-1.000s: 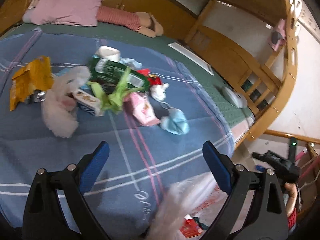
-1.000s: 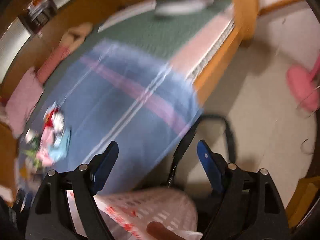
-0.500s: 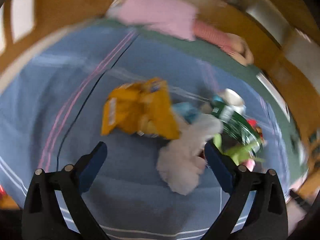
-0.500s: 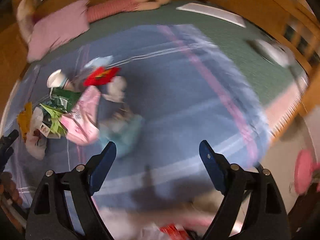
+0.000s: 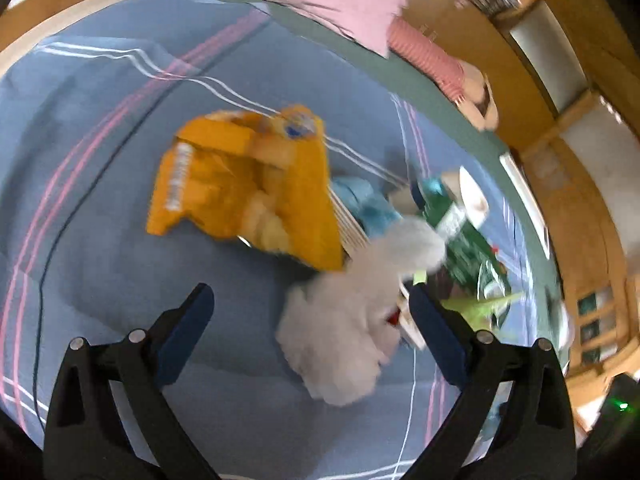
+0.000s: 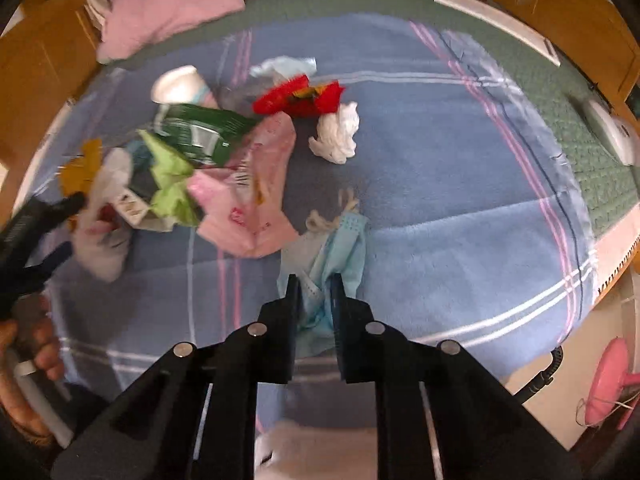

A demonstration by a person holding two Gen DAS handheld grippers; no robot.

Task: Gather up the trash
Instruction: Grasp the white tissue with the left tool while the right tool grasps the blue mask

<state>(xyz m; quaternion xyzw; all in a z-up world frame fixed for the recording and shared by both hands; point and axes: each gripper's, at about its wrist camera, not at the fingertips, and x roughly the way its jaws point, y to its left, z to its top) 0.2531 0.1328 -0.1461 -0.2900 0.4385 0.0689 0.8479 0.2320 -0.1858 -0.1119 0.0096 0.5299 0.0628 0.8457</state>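
Seen on a bed under a blue fleece blanket [image 6: 460, 184] with pink and white stripes: a scatter of trash awaiting collection. Right gripper [image 6: 314, 284] angled steeply down at the near edge of the pile, jaws drawn narrow and pinched on a crumpled pale-blue face mask [image 6: 340, 248], its cloth bunched between the pads and its ear loops trailing loose on the blanket. Likely light, limp and easy to lift; best taken by a gathered fold, as here, not by a thin loop that could slip free. Left gripper [image 5: 308, 300] poised over the far side of the heap, jaws wide, nothing between them, a blurred white plastic bag [image 5: 352, 312] just ahead and a crinkled yellow snack bag [image 5: 248, 188] beyond. Both probably featherweight and slick, apt to slide unless caught at a crease. Elsewhere in the pile: a green wrapper [image 6: 200, 132], a lime-green scrap [image 6: 172, 184], a glossy pink packet [image 6: 248, 200], a red wrapper [image 6: 300, 98], a wadded white tissue [image 6: 336, 136] and an overturned paper cup [image 6: 178, 84]. Pink pillow [image 6: 168, 8] at the head of the bed.
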